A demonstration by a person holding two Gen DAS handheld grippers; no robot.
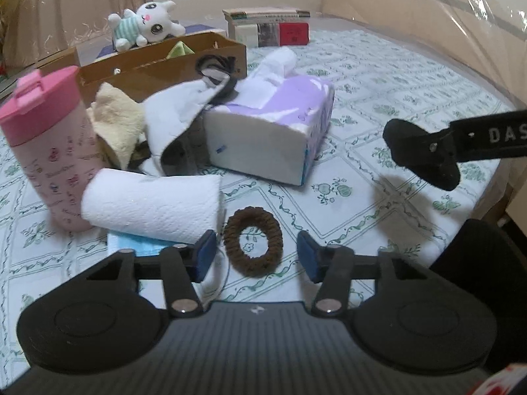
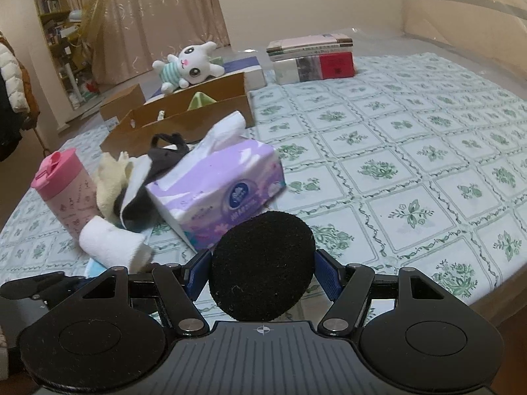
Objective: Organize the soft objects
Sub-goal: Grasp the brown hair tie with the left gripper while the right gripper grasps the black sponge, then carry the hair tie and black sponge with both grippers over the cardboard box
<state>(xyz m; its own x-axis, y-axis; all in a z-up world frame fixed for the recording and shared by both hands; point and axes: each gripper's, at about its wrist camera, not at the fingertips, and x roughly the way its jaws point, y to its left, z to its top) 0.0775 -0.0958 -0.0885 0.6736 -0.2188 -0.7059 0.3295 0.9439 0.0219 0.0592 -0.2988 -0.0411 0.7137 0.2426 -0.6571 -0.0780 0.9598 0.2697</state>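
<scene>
Straddling the brown hair tie [image 1: 253, 241] on the tablecloth [image 1: 378, 105], the left gripper [image 1: 253, 256] has its pads apart, nothing pinched. The right gripper [image 2: 263, 271] clamps a black foam pad [image 2: 262, 265]. Risk: the left pads may skid off the thin ring or bunch cloth; the near-left paper roll [image 1: 151, 205] may get nudged.

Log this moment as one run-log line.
left gripper: open over brown hair tie | right gripper: shut on black round pad | tissue box: on table
</scene>
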